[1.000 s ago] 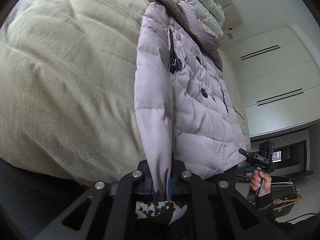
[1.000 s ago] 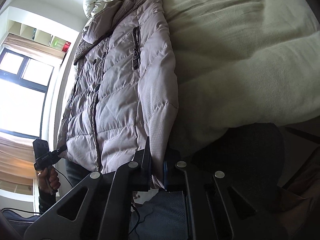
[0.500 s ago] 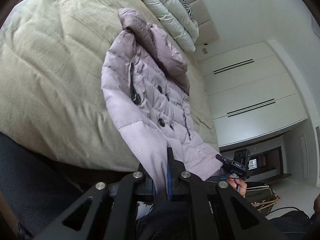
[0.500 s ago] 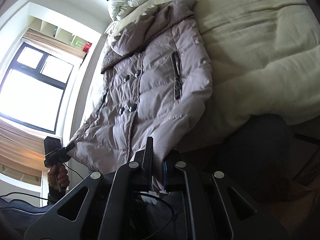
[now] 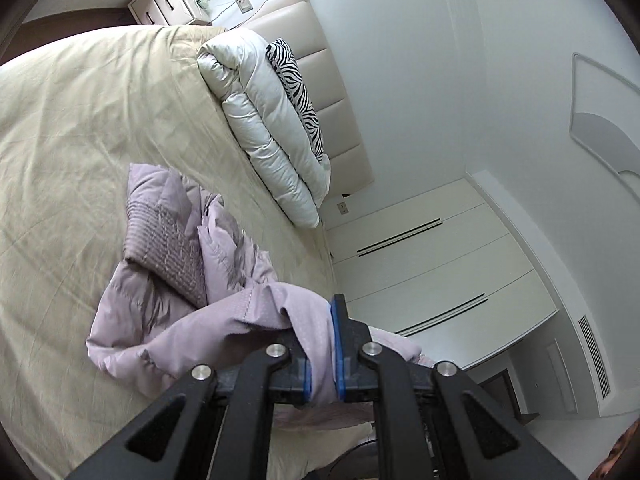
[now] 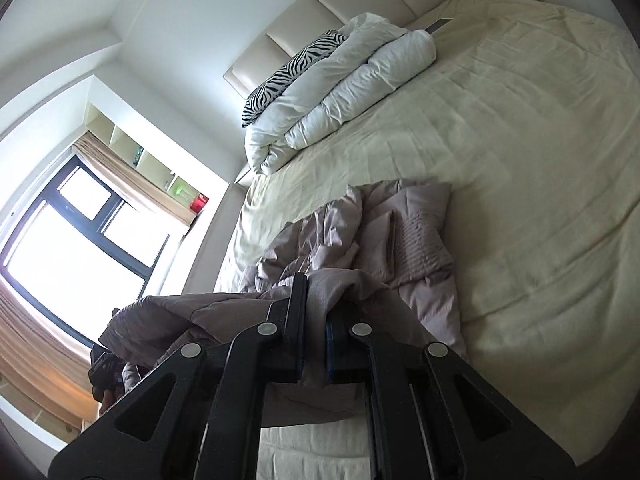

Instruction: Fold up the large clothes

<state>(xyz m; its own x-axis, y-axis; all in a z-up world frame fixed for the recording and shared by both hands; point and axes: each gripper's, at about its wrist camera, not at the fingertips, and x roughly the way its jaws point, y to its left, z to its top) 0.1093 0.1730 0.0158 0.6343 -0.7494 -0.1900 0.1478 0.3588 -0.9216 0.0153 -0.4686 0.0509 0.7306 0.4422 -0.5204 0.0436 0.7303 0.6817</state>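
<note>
A lilac quilted puffer coat (image 5: pixel 180 280) lies bunched on the beige bed (image 5: pixel 80 140), its ribbed collar (image 5: pixel 164 240) uppermost. My left gripper (image 5: pixel 320 344) is shut on one corner of the coat's hem, lifted over the coat. My right gripper (image 6: pixel 314 328) is shut on the other hem corner of the coat (image 6: pixel 400 248), also lifted above the bed (image 6: pixel 520 160). The hem fabric hangs folded between the two grippers and hides the coat's front and buttons. The left hand with its gripper handle shows dimly at the lower left of the right wrist view.
A rolled white duvet (image 5: pixel 264 128) and a zebra-print pillow (image 5: pixel 300 84) lie by the padded headboard (image 5: pixel 332 92); the duvet also shows in the right wrist view (image 6: pixel 340 92). White wardrobe doors (image 5: pixel 432 272) stand on one side, a large window (image 6: pixel 72 248) on the other. A nightstand (image 5: pixel 168 0) stands beyond the bed.
Both grippers have risen and swung the coat's hem up and forward over its body toward the collar. The coat, flat and stretched out before, now lies bunched and doubled over.
</note>
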